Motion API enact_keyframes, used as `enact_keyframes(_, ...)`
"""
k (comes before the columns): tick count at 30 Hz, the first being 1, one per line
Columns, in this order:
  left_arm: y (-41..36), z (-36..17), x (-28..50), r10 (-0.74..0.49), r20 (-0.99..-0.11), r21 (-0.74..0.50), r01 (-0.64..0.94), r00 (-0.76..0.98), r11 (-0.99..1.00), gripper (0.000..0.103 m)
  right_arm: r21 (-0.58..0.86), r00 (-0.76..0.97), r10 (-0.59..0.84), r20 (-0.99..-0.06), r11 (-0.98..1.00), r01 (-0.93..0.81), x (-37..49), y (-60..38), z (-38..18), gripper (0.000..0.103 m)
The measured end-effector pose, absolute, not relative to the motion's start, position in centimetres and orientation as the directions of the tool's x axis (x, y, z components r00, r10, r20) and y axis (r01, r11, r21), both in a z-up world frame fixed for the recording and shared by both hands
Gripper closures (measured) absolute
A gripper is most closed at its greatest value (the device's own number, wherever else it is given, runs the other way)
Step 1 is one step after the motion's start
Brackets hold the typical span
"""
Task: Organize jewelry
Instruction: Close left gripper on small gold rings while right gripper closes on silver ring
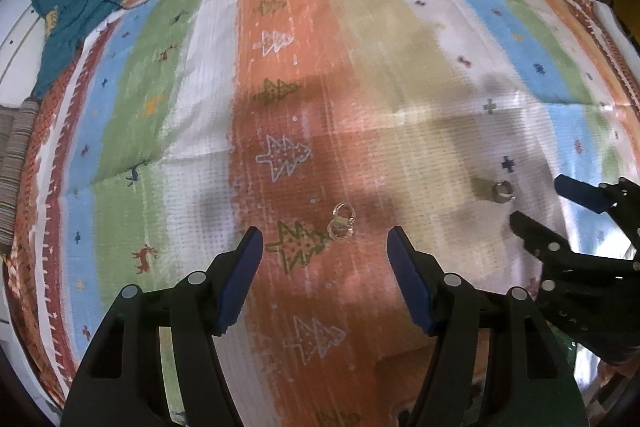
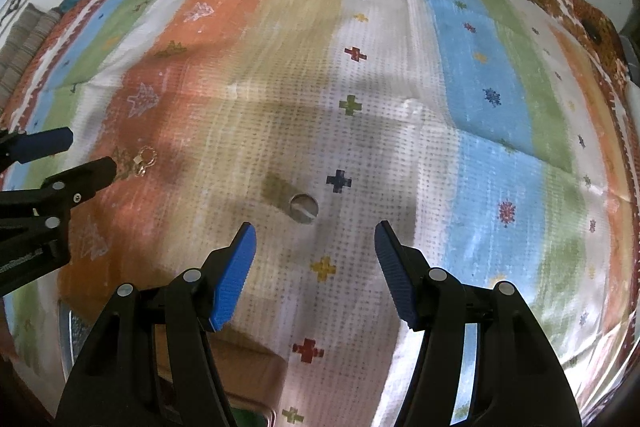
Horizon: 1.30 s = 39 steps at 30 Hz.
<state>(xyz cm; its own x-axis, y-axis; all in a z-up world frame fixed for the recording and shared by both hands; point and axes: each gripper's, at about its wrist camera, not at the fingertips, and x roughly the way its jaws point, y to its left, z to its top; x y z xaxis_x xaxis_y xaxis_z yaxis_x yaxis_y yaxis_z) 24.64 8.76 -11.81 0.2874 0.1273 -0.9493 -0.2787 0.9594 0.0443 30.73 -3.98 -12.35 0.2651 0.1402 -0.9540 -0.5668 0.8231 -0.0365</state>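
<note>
Both grippers hover empty with fingers wide: the left gripper (image 1: 324, 247) lines up on the earrings (image 1: 341, 221), the right gripper (image 2: 314, 241) on what looks like a ring (image 2: 304, 207), both lying on the striped cloth (image 1: 360, 67).

- The left gripper (image 1: 325, 235) has its two fingers spread wide apart, with nothing between the blue pads (image 1: 240, 279).
- The right gripper (image 2: 314, 229) is spread just as wide and also holds nothing between its blue pads (image 2: 234, 277).
- Both point forward and down.
- The two sit side by side: the right gripper shows at the right edge of the left wrist view, the left gripper at the left edge of the right wrist view.
</note>
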Motion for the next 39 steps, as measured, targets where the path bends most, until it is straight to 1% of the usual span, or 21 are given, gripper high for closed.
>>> enact_keyframes(7,9.5,-13.7,25.7,0.099,-0.961,0.024,-0.278,0.258,0.96,0.039,-0.037,0.248,0.129,-0.96,0.821,-0.57,31.5,-3.4,-13.5,0.042)
enact_keyframes(11,9.5,-14.5,26.1,0.085,-0.965,0.013,-0.276,0.249,0.961,0.04,-0.043,0.238,0.115,-0.964,0.821,-0.569,32.0,-3.1,-14.4,0.042)
enact_keyframes(13,9.5,-14.9,26.4,0.081,-0.967,0.013,-0.272,0.241,0.962,0.042,-0.044,0.232,0.109,-0.967,0.821,-0.569,32.3,-2.9,-14.8,0.042)
enact_keyframes(15,9.6,-15.3,26.6,0.075,-0.97,0.011,-0.268,0.233,0.963,0.047,-0.049,0.231,0.104,-0.967,0.818,-0.573,32.4,-2.8,-15.1,0.042)
enact_keyframes(16,9.6,-15.6,26.7,0.066,-0.972,0.004,-0.264,0.227,0.965,0.049,-0.052,0.234,0.103,-0.967,0.818,-0.573,32.5,-2.7,-15.2,0.044)
enact_keyframes(18,9.7,-16.1,27.0,0.046,-0.975,-0.01,-0.249,0.219,0.968,0.056,-0.053,0.236,0.103,-0.966,0.818,-0.573,32.6,-2.5,-15.1,0.048)
enact_keyframes(21,9.7,-16.6,27.2,0.045,-0.975,-0.006,-0.23,0.216,0.973,0.06,-0.054,0.235,0.102,-0.967,0.816,-0.576,32.7,-2.3,-15.1,0.056)
enact_keyframes(22,9.6,-16.6,27.2,0.048,-0.975,-0.003,-0.225,0.219,0.974,0.061,-0.056,0.235,0.1,-0.967,0.815,-0.577,32.6,-2.3,-15.1,0.06)
enact_keyframes(23,9.6,-16.7,27.3,0.049,-0.974,-0.001,-0.221,0.221,0.975,0.064,-0.057,0.235,0.099,-0.967,0.815,-0.577,32.6,-2.2,-15.1,0.063)
enact_keyframes(24,9.6,-16.7,27.3,0.05,-0.974,0.0,-0.218,0.221,0.976,0.07,-0.057,0.234,0.099,-0.967,0.813,-0.579,32.6,-2.1,-15.1,0.066)
enact_keyframes(26,9.4,-16.8,27.5,0.05,-0.975,0.003,-0.211,0.218,0.977,0.081,-0.059,0.233,0.097,-0.968,0.811,-0.582,32.8,-2.0,-15.0,0.076)
enact_keyframes(27,9.3,-16.8,27.5,0.05,-0.975,0.004,-0.208,0.216,0.978,0.085,-0.059,0.232,0.097,-0.968,0.81,-0.584,32.8,-1.9,-15.0,0.08)
enact_keyframes(28,9.2,-16.9,27.6,0.05,-0.976,0.006,-0.202,0.213,0.979,0.087,-0.06,0.233,0.097,-0.968,0.809,-0.585,32.8,-1.9,-15.0,0.084)
enact_keyframes(34,8.7,-16.6,27.2,0.047,-0.976,0.005,-0.198,0.211,0.98,0.089,-0.062,0.246,0.102,-0.964,0.814,-0.577,32.4,-2.6,-14.7,0.084)
enact_keyframes(36,8.5,-16.2,26.8,0.045,-0.974,0.001,-0.194,0.222,0.981,0.094,-0.067,0.258,0.101,-0.961,0.819,-0.571,32.3,-2.9,-14.4,0.084)
enact_keyframes(39,8.4,-15.2,26.3,0.042,-0.969,-0.007,-0.195,0.243,0.981,0.094,-0.055,0.26,0.115,-0.959,0.821,-0.568,31.8,-3.3,-13.8,0.084)
